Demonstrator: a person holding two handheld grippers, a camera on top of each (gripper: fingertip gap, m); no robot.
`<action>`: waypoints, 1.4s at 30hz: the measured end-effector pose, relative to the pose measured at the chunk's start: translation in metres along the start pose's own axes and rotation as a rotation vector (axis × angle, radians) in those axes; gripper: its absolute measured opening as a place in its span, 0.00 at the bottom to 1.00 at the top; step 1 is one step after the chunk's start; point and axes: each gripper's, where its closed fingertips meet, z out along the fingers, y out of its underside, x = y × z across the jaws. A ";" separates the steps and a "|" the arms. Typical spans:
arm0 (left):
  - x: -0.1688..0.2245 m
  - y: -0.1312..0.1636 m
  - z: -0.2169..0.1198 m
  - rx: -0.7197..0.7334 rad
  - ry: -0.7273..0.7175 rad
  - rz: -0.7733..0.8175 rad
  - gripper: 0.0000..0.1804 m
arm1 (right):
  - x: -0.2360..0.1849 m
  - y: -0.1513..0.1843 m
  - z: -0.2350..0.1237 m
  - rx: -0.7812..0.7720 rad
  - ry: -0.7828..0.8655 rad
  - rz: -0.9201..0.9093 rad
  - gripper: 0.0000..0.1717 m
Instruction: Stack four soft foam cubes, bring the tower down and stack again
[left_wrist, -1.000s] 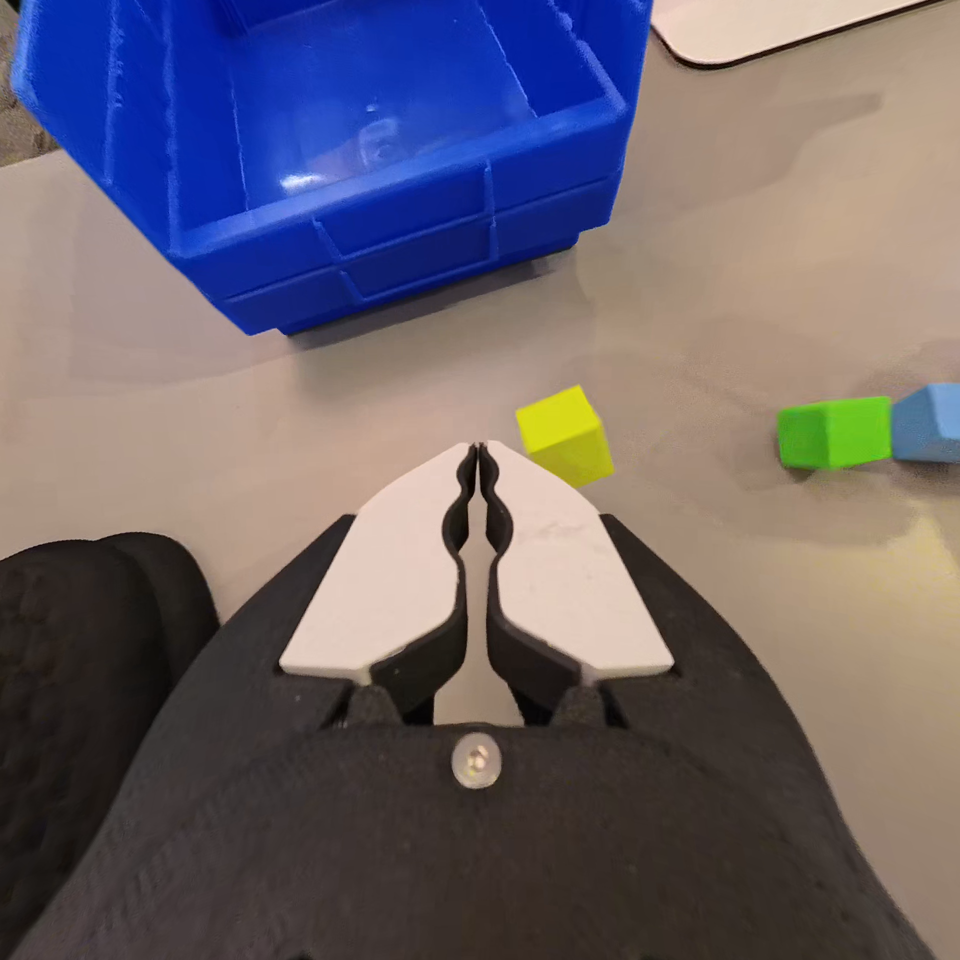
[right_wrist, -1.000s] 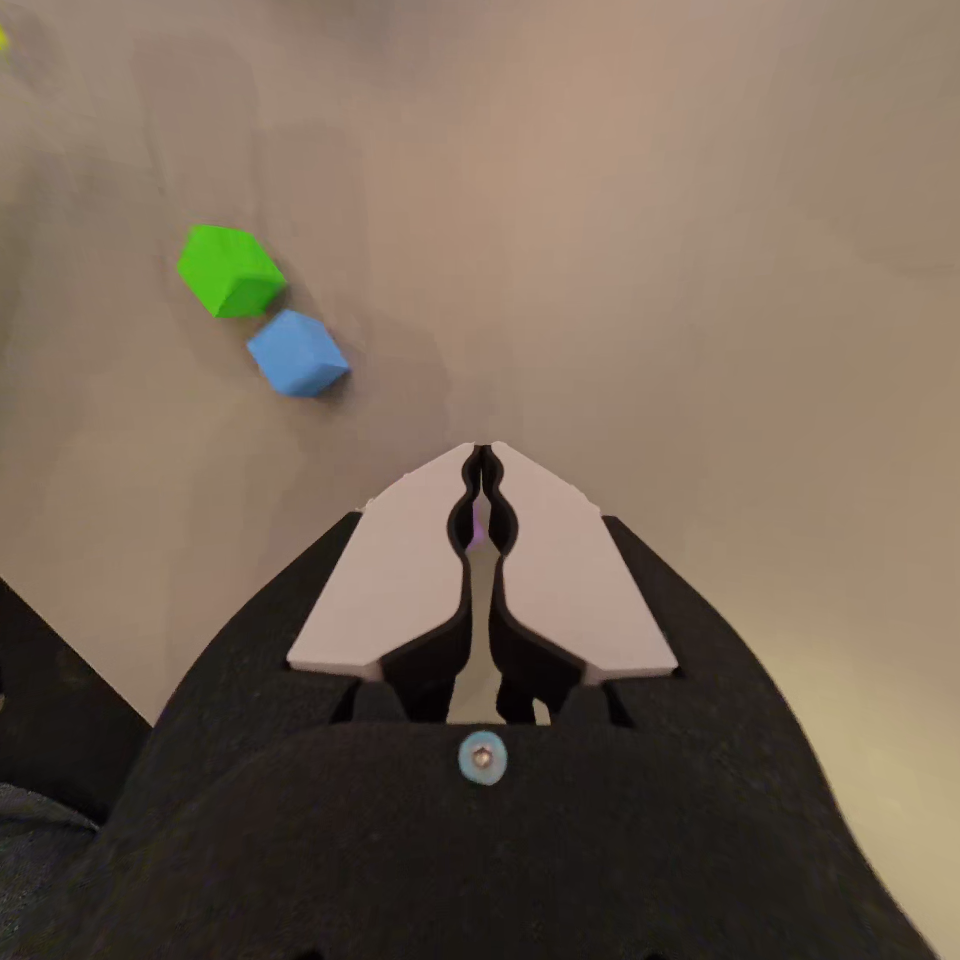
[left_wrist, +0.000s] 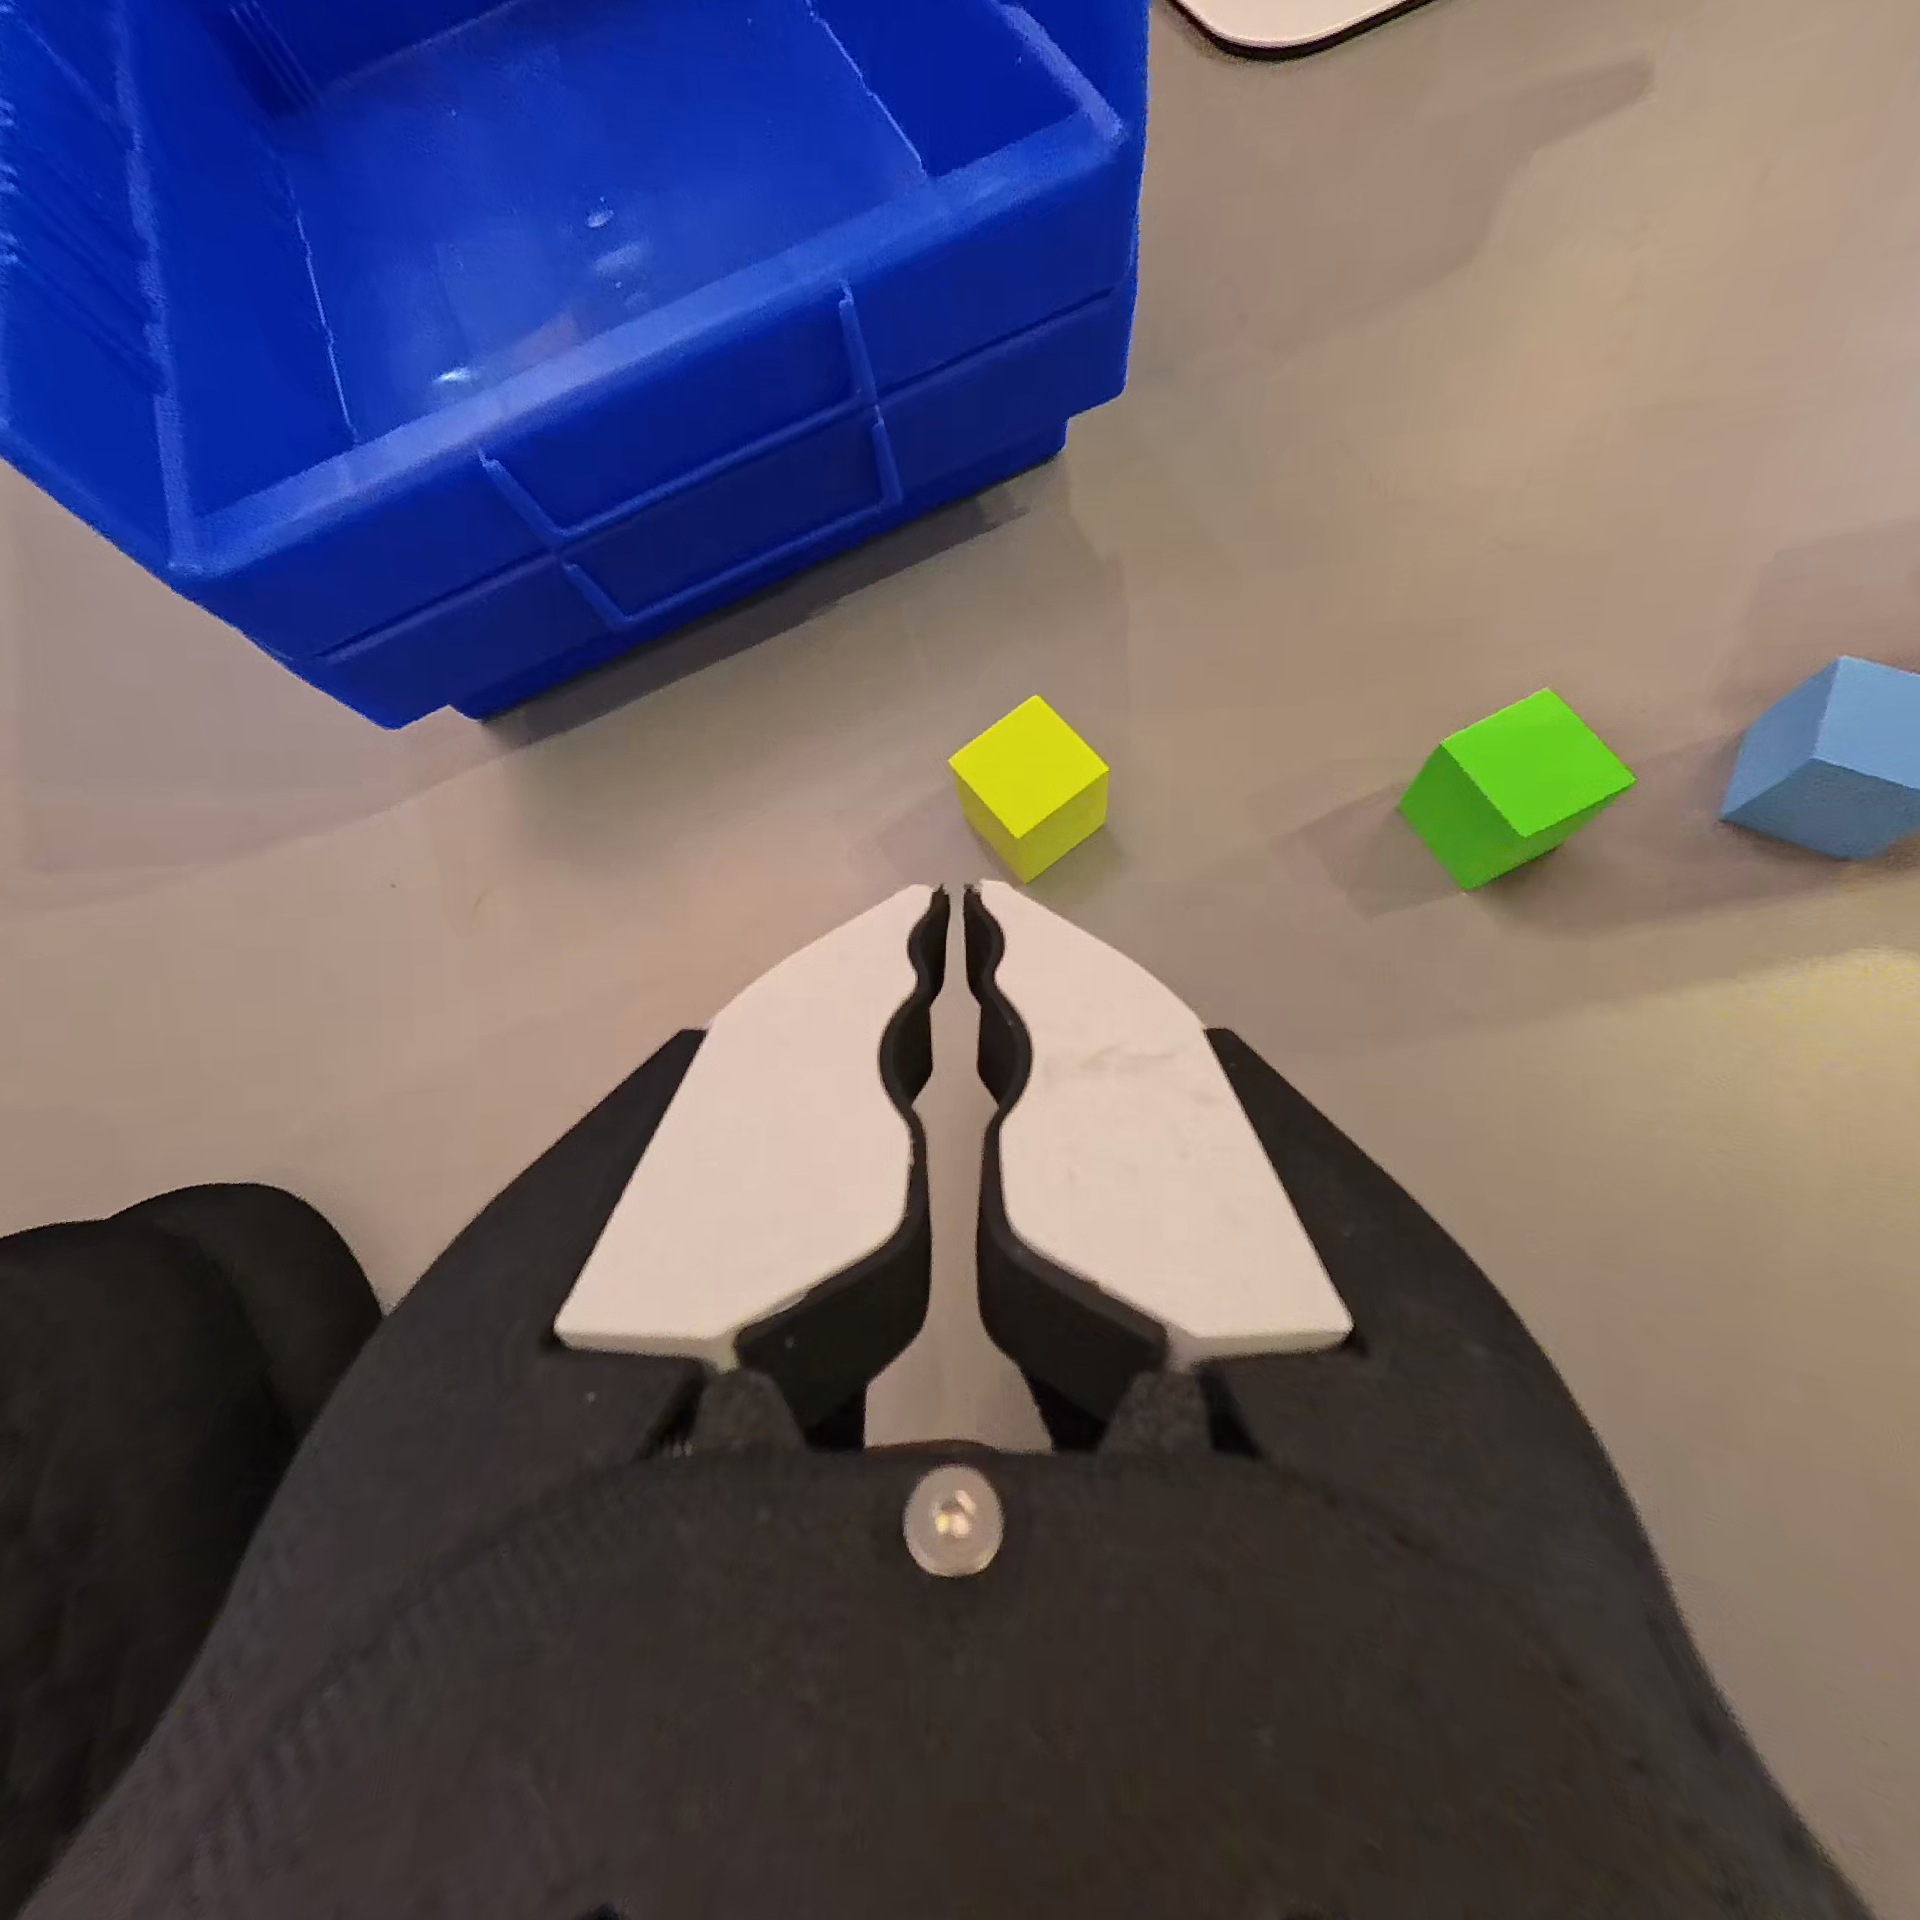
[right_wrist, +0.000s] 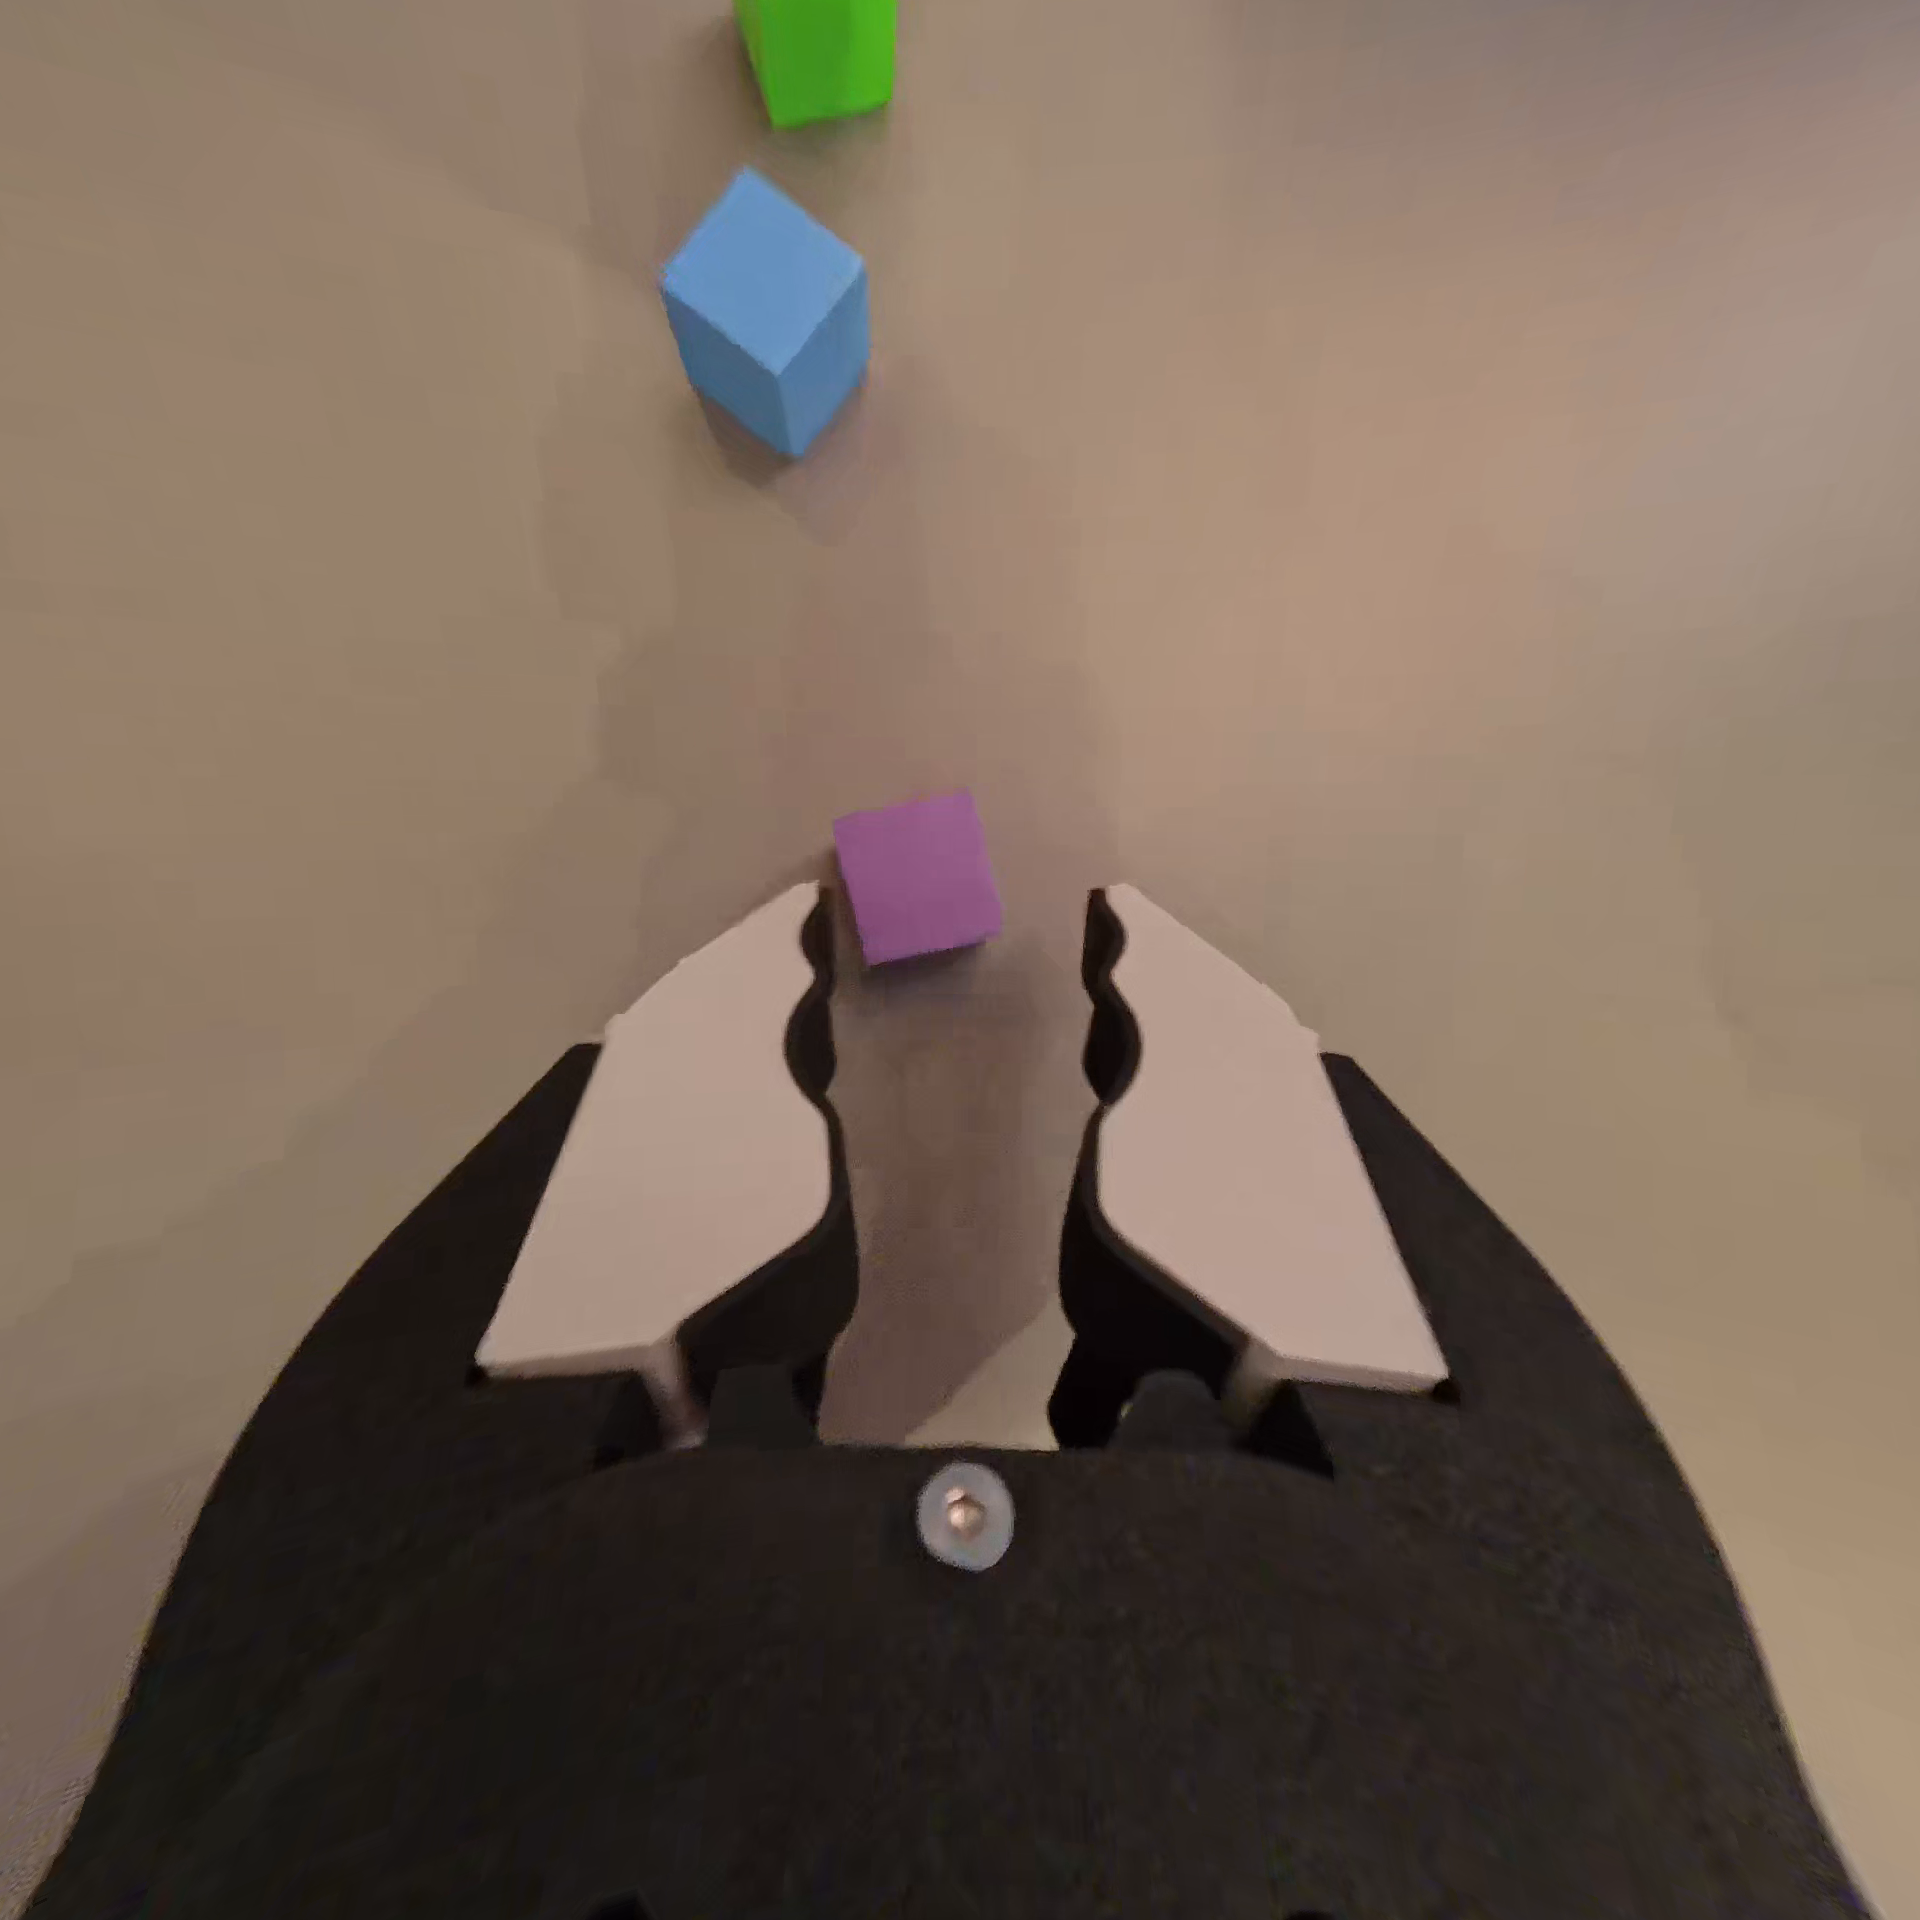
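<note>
Four foam cubes loose on the grey bench (left_wrist: 1455, 364), none stacked. Left gripper (left_wrist: 956, 889) nearly closed, only a sliver between the tips, nothing in it — yellow cube (left_wrist: 1031, 784) sits just past its tips, slightly right. Green cube (left_wrist: 1512, 784) farther right, tilted up on an edge, light blue cube (left_wrist: 1834, 758) beyond it at the frame edge. Blue bin (left_wrist: 665, 488) at upper left (nothing seen inside). Right gripper (right_wrist: 954, 902) wide open, holding nothing — purple cube (right_wrist: 916, 878) sits between its tips, close to the left finger (right_wrist: 727, 997), clear gap to the right one. In the right wrist view the light blue and green cubes lie farther ahead.
</note>
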 end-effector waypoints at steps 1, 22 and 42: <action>0.000 0.001 0.001 -0.003 0.001 0.002 0.02 | 0.001 0.003 0.004 -0.024 0.003 -0.016 0.22; 0.006 0.002 0.014 -0.020 0.019 0.011 0.01 | 0.096 0.080 -0.041 -0.019 -0.069 -0.069 0.16; 0.006 0.000 0.018 -0.006 0.028 0.008 0.01 | -0.032 -0.083 0.018 0.109 -0.258 -0.469 0.26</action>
